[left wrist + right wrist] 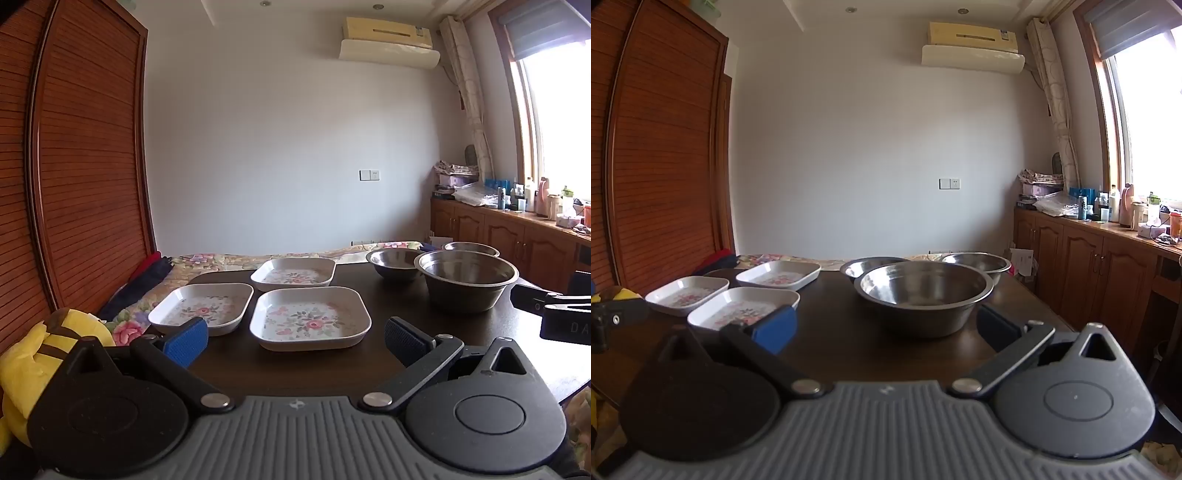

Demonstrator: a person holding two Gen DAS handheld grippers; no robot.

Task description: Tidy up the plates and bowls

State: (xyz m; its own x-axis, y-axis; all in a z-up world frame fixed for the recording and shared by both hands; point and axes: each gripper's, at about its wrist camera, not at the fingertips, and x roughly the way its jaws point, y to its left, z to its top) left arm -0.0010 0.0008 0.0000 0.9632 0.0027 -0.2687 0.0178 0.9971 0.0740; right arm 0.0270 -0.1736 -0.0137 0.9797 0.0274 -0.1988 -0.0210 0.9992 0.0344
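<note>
Three square white plates with flower prints lie on the dark table (295, 369): a near plate (310, 318), a left plate (202, 306) and a far plate (294, 274). Three steel bowls stand to their right: a big near bowl (466, 278), a middle bowl (395, 263) and a far bowl (471, 249). My left gripper (295, 341) hovers open just short of the near plate, nothing between its blue pads. My right gripper (886, 328) is open in front of the big bowl (925, 297), apart from it. The plates (744, 308) sit to its left.
A bed with a floral cover (229, 260) lies behind the table. A yellow plush toy (40, 354) sits at the left, by a wooden slatted wardrobe (81, 166). Wooden cabinets (1089, 266) topped with bottles run under the window at the right.
</note>
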